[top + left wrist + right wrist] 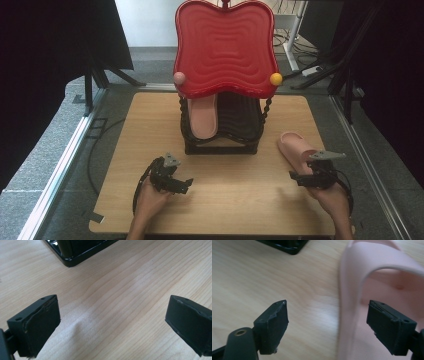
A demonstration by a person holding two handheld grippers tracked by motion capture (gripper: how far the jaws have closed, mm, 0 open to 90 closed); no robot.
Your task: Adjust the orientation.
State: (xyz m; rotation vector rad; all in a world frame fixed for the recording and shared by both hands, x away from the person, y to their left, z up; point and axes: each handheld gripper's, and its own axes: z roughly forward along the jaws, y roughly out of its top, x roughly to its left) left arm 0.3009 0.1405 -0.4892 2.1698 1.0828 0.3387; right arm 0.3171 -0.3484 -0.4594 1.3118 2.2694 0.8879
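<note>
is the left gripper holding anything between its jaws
No, the left gripper stands wide open with only the bare light wooden table between its jaws, and the black shoe rack sits farther off.

I see the rack (222, 135) at the back middle of the bench (125, 150), one slipper (204, 117) on it, another slipper (296, 150) on the bench to its right, before it.

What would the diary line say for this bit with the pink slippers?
left gripper: open over bare table | right gripper: open astride slipper edge, not gripping | other slipper: on rack
</note>
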